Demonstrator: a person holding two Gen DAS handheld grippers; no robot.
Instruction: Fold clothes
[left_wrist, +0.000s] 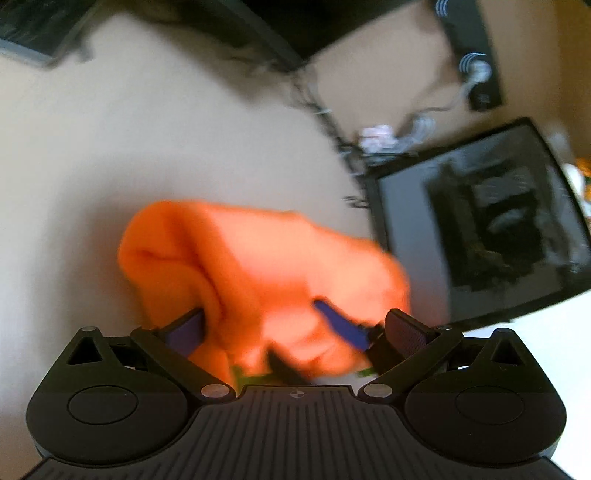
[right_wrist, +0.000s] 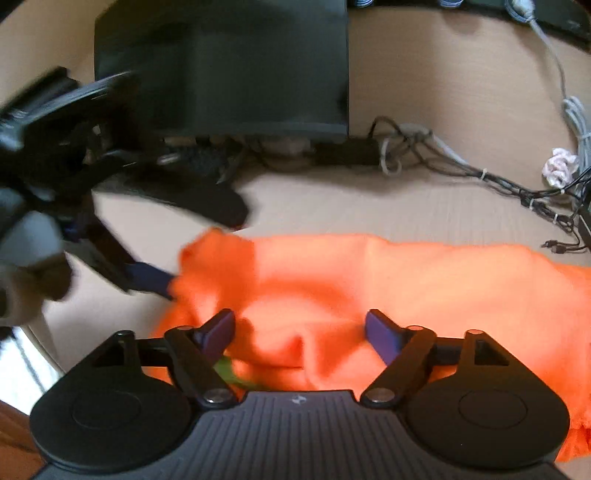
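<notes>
An orange garment (right_wrist: 369, 280) lies crumpled on the beige table (right_wrist: 461, 92); in the left wrist view the orange garment (left_wrist: 240, 258) is a blurred heap. My right gripper (right_wrist: 299, 326) is low over its near edge, jaws wide, cloth between the pads and nothing pinched. My left gripper (right_wrist: 205, 251) comes in from the left, also open, its two fingers either side of the garment's left corner. In its own view my left gripper (left_wrist: 295, 326) has cloth bunched between its fingers, and a blue finger (left_wrist: 341, 326) of the right gripper crosses in front. A green scrap (right_wrist: 227, 371) shows under the cloth.
A dark box (right_wrist: 240, 74) stands at the back of the table, with a tangle of cables (right_wrist: 443, 162) and a crumpled white wad (right_wrist: 559, 166) to its right. A black-framed panel (left_wrist: 480, 229) lies right of the garment. A person's blurred hand (right_wrist: 29, 240) holds the left gripper.
</notes>
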